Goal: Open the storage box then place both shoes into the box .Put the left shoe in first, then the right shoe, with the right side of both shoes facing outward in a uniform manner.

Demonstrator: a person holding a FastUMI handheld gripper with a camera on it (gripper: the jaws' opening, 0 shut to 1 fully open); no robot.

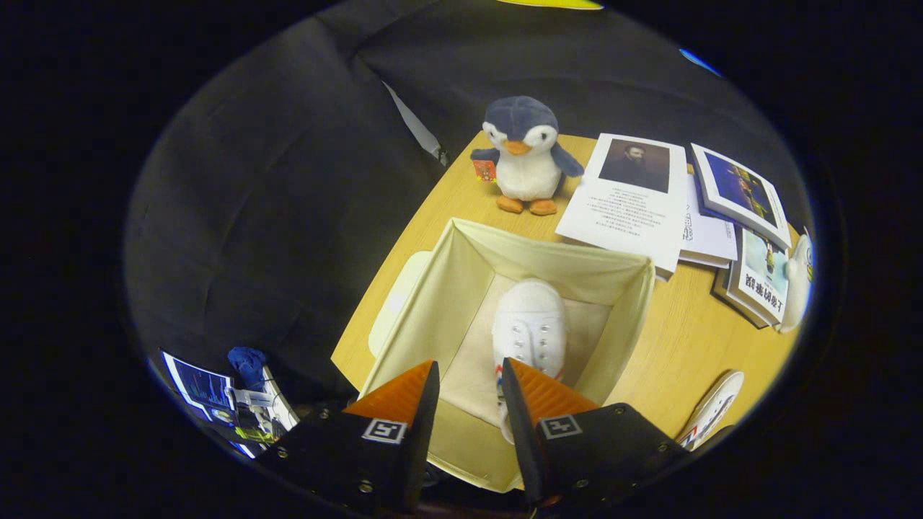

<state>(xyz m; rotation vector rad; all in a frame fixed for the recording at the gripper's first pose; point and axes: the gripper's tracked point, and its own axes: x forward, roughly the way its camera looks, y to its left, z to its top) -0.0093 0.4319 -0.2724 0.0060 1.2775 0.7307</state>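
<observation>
Your claw (470,382) hangs over the near rim of the open cloth box (433,303) with its fingers apart and empty. One white lace-up shoe (530,324) lies inside on the soft floor. Pull straight up, clear of the floppy walls, then fetch its mate.

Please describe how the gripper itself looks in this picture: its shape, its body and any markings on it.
The gripper has two wedge-shaped fingers that narrow toward their tips, with ribbed inner faces. Each finger sits on a dark, blocky mount with small screws. Each mount carries one square black-and-white tag near the finger's base. No cable is visible.
</observation>
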